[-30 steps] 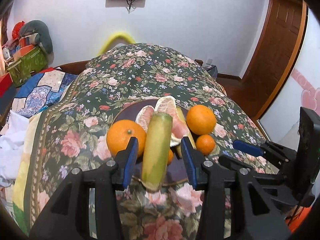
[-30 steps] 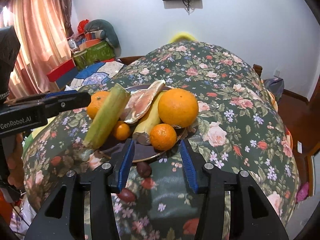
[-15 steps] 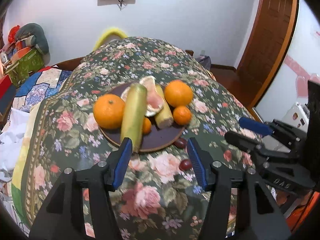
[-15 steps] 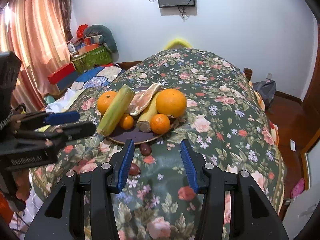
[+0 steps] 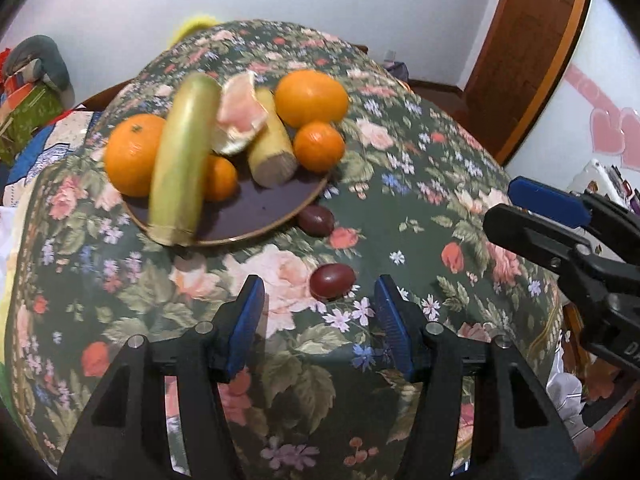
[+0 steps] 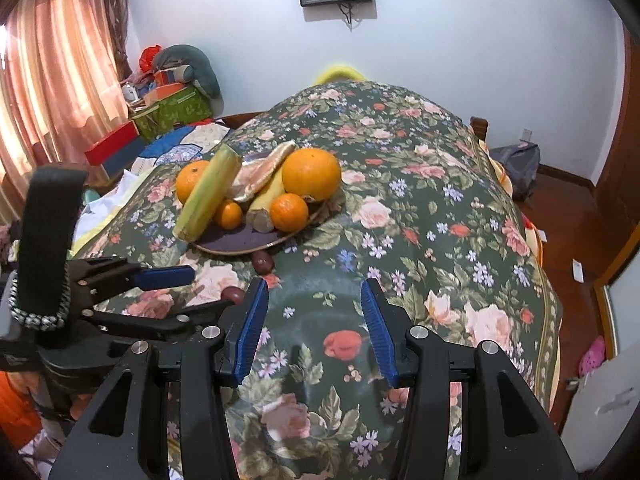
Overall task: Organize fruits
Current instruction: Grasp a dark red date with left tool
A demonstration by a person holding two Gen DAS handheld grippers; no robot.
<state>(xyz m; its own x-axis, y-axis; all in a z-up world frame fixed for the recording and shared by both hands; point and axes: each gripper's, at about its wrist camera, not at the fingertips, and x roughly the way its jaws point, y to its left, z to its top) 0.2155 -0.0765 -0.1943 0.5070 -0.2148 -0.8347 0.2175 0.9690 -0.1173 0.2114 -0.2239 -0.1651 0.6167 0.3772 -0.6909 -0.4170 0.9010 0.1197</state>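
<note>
Two dark red fruits lay on the flowered cloth of the worktop (image 5: 420,184), off the plate (image 5: 256,216): one (image 5: 316,220) touching the plate's near rim, the other (image 5: 332,276) nearer, just ahead of the left hand-held gripper (image 5: 318,320). That gripper's jaws stood spread with nothing between them. On the plate were a long green stalk (image 5: 182,160) overhanging the near rim, a yellowish stalk (image 5: 272,148), a pink peeled segment (image 5: 240,116), two large oranges (image 5: 312,98) and two small ones (image 5: 320,146). The right hand-held gripper (image 6: 314,324) was also spread and empty over bare cloth, right of the left one.
</note>
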